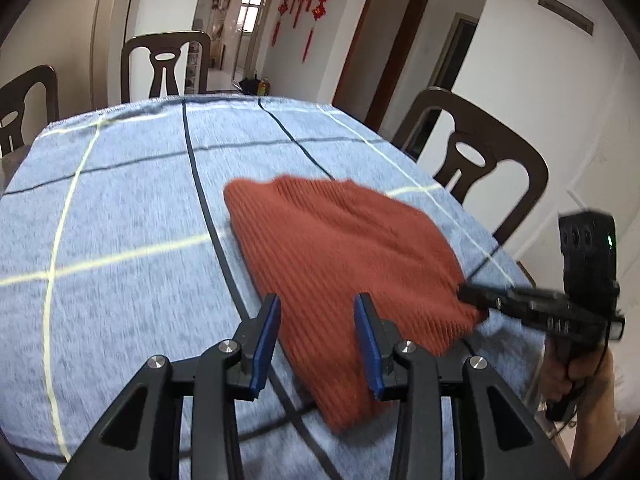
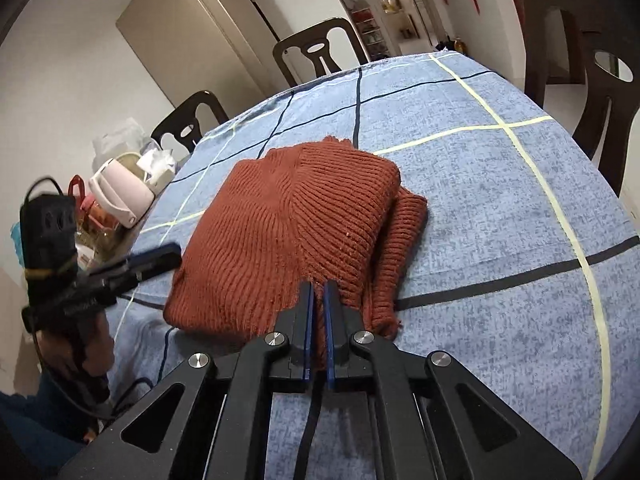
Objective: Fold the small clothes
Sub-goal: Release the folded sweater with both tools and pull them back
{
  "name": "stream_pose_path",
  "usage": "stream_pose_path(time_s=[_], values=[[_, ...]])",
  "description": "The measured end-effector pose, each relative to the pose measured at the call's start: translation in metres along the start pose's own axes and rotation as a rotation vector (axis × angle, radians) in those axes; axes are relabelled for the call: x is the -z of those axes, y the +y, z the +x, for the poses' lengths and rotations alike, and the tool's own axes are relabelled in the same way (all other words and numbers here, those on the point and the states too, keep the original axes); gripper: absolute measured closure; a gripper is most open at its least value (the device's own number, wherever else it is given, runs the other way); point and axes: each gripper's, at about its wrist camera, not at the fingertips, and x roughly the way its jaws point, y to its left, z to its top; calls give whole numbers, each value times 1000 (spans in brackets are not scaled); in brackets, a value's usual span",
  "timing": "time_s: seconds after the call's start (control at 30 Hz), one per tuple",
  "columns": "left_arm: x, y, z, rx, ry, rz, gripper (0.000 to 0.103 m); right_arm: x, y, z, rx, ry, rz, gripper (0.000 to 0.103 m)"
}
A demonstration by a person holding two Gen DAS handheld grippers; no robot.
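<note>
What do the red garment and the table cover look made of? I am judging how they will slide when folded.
Rust-red sweater: a chunky rib knit, probably wool or acrylic; raised ribs and fuzzy edge fibres show. Blue checked tablecloth: a matte woven cloth, possibly cotton; it has a mottled, heathered surface with no sheen.

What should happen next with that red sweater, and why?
Probably the right tongs, shut on the near edge of the sweater, should lift it and carry it over towards the far side, since the left tongs stand open, gripping nothing.
</note>
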Motion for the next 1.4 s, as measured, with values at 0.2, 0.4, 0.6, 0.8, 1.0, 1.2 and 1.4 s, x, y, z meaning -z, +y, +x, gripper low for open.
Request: stream_pose_path(time_s=[0.2,0.4,0.6,0.8,1.0,1.2,1.4], values=[[-12,-4,26,5,20,9,63,-19,8,-12,7,-40,0,97],[-3,-14,37,-9,24,49,63,-51,4,9,43,-78,29,97],[-1,-18,43,-23,20,72,63,-46,-18,37,101,-34,52,97],[-4,-20,35,-34,18,81,63,-44,-6,12,120,-49,23,96],[16,-15,-1,8,1,62,63,-16,26,-19,67,-54,-93,96],[34,-8,10,-19,50,31,61,5,9,-8,61,-23,-52,99],[32,-9,8,-35,57,23,61,4,16,-10,88,-28,-72,96]])
